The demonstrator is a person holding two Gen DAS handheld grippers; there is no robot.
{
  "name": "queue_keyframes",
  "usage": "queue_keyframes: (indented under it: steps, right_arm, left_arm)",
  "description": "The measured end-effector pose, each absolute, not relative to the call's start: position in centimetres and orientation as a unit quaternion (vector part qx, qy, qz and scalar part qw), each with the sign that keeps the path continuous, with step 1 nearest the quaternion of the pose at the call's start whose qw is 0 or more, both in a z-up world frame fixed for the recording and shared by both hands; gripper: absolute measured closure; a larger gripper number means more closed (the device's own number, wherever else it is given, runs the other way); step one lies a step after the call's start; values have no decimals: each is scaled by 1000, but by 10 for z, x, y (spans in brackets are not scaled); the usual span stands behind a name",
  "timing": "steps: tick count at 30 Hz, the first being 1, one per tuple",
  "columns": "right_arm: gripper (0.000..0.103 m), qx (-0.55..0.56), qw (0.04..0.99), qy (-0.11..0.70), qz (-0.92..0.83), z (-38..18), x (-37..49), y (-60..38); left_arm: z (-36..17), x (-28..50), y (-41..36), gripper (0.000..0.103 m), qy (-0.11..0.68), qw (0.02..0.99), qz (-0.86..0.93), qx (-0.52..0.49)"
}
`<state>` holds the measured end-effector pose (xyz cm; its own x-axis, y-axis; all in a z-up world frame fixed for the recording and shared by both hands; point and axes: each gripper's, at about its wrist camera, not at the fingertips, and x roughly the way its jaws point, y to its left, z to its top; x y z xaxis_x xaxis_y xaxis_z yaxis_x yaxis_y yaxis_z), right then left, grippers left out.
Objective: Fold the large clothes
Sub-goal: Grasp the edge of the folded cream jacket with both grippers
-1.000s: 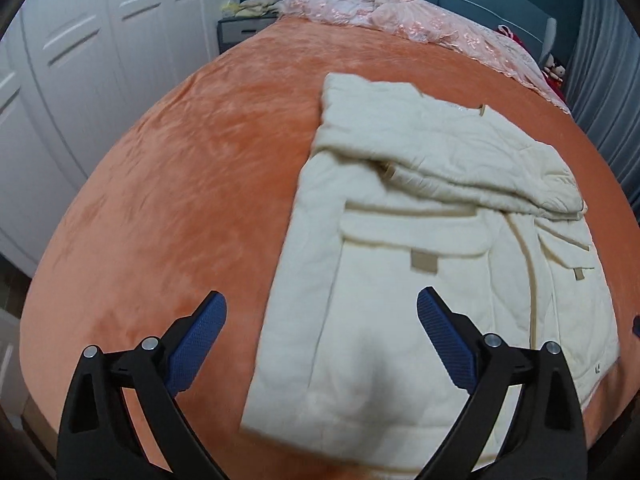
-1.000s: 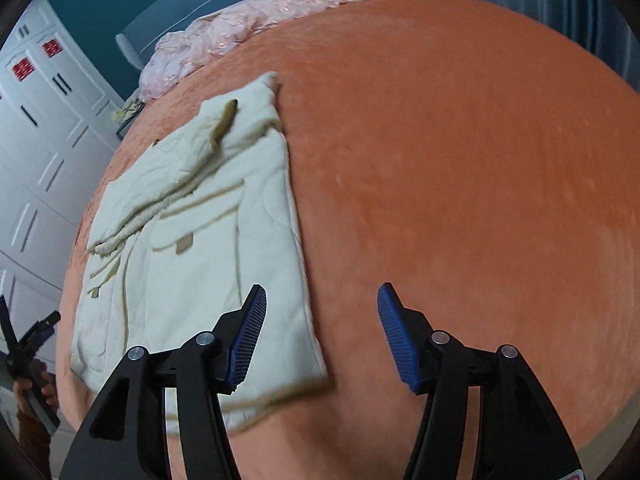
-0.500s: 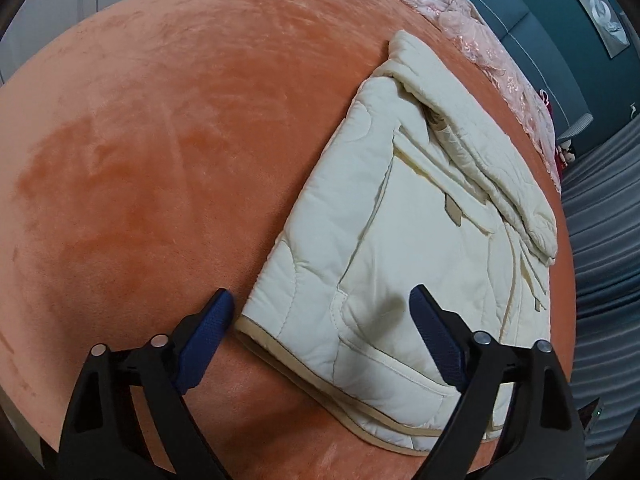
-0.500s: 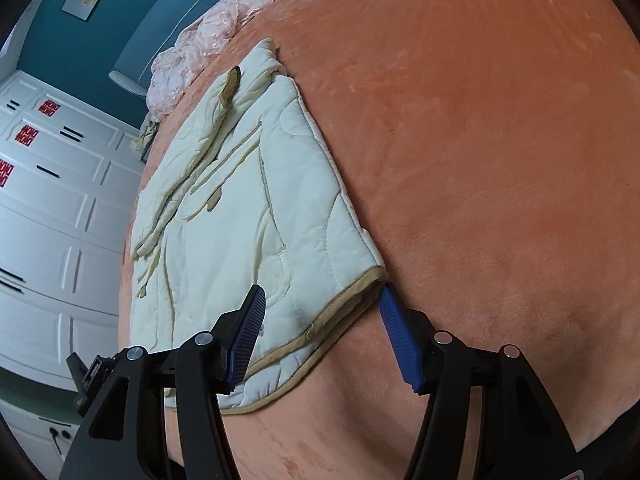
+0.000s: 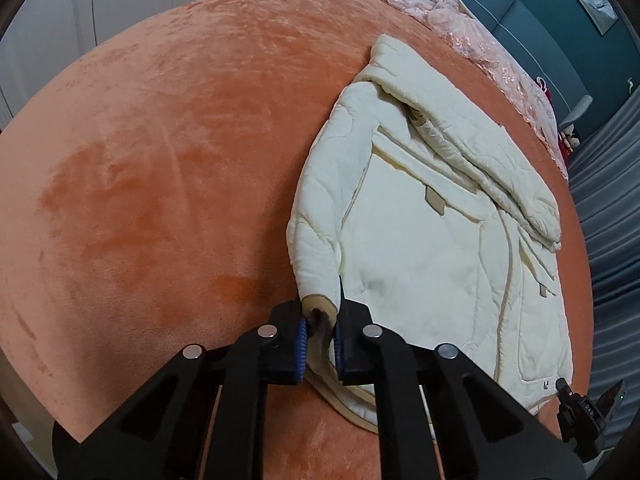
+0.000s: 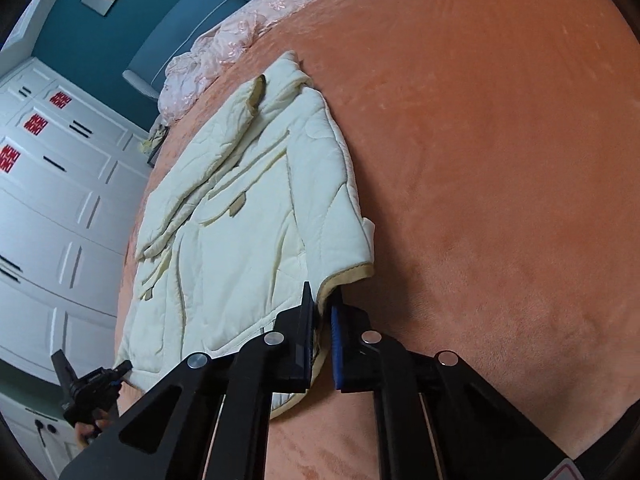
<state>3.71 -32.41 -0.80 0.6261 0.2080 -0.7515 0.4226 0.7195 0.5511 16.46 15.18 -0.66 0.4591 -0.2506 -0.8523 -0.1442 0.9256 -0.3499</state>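
A cream quilted jacket (image 5: pixel 432 216) with tan trim lies flat on the orange bed cover (image 5: pixel 160 168), its sleeves folded across the chest. My left gripper (image 5: pixel 320 328) is shut on the jacket's near left hem corner. In the right wrist view the jacket (image 6: pixel 256 216) lies to the left, and my right gripper (image 6: pixel 322 320) is shut on its near right hem corner. Each gripper shows small in the other's view: the right one (image 5: pixel 588 412), the left one (image 6: pixel 92 388).
A pink lace quilt (image 5: pixel 460 28) is bunched at the head of the bed by a teal headboard (image 6: pixel 192 12). White wardrobe doors (image 6: pixel 52 208) stand along one side. Grey curtains (image 5: pixel 612 216) hang on the other. The orange cover (image 6: pixel 500 160) spreads wide on both sides.
Both grippers have come down onto the hem and shut on its two near corners. They were open above the jacket before.
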Motion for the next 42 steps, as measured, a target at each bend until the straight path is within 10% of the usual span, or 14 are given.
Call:
queue_keyframes:
  steps: [16, 18, 21, 29, 32, 33, 35, 42]
  right_arm:
    - [102, 317, 827, 463, -44, 10, -37, -330]
    - [84, 341, 820, 456, -51, 5, -37, -334]
    - [51, 382, 816, 431, -52, -4, -25, -339]
    - [45, 451, 782, 424, -69, -39, 30, -344]
    - [49, 462, 777, 420, -76, -44, 41, -343]
    - [65, 466, 779, 413, -73, -43, 43, -342]
    - [95, 455, 782, 419, -73, -41, 48, -339]
    - [100, 393, 823, 406, -53, 2, 34, -333]
  left_arm:
    - [24, 104, 174, 103, 505, 844, -40, -175]
    - [16, 108, 183, 97, 503, 837, -33, -214]
    - [9, 120, 184, 46, 496, 841, -17, -217]
    - [-23, 165, 172, 27, 513, 818, -17, -260]
    - [-35, 173, 165, 30, 527, 811, -10, -252]
    - [-34, 174, 161, 37, 524, 817, -10, -241]
    - [-34, 178, 153, 79, 535, 813, -22, -229]
    - [11, 156, 146, 95, 501, 840, -67, -196]
